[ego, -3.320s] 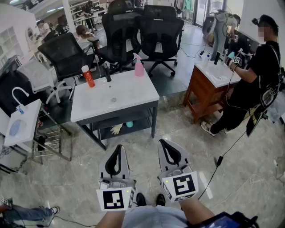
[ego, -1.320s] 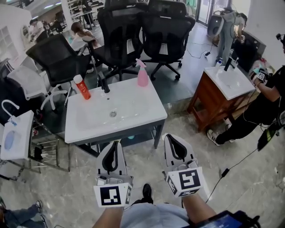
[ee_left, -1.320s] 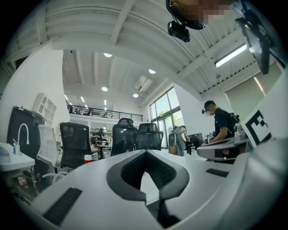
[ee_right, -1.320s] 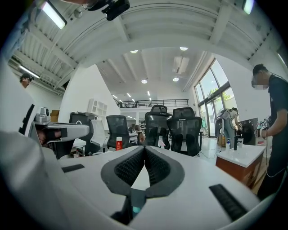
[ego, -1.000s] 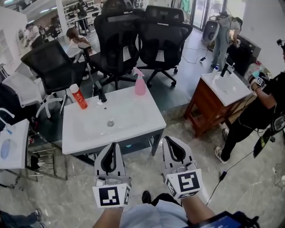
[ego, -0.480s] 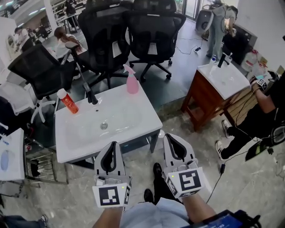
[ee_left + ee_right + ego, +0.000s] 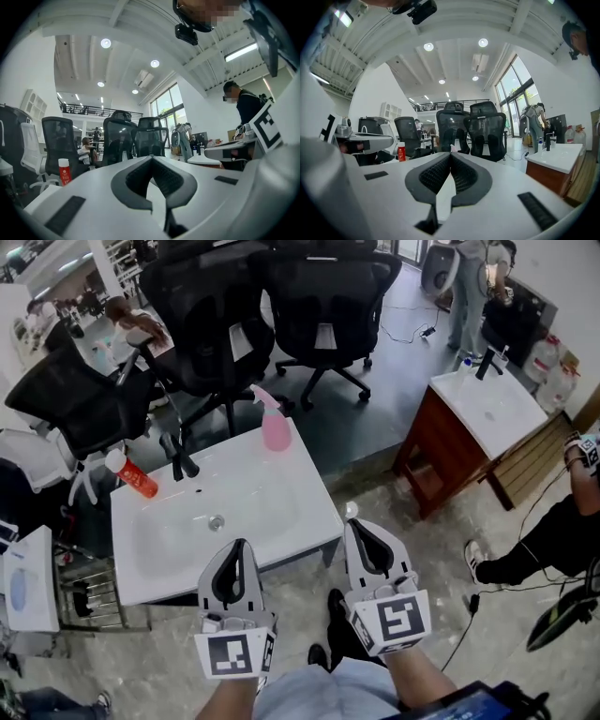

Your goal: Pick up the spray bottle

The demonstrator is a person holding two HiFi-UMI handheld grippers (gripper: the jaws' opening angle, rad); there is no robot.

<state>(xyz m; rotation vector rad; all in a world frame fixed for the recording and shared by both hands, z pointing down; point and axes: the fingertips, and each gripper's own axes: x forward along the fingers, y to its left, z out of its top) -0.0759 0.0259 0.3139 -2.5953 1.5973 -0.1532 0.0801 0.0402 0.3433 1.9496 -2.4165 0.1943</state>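
Both left gripper (image 7: pixel 241 544) and right gripper (image 7: pixel 352 523) closed, empty, pink plastic spray bottle (image 7: pixel 275 424) on white sink top (image 7: pixel 281 507), black faucet (image 7: pixel 180 463) nearby

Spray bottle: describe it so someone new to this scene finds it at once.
Find the white washbasin counter in the middle of the head view. At its far edge, right of the black faucet, stands the spray bottle. It is pink with a trigger head, unlike the red, white-capped can further left.
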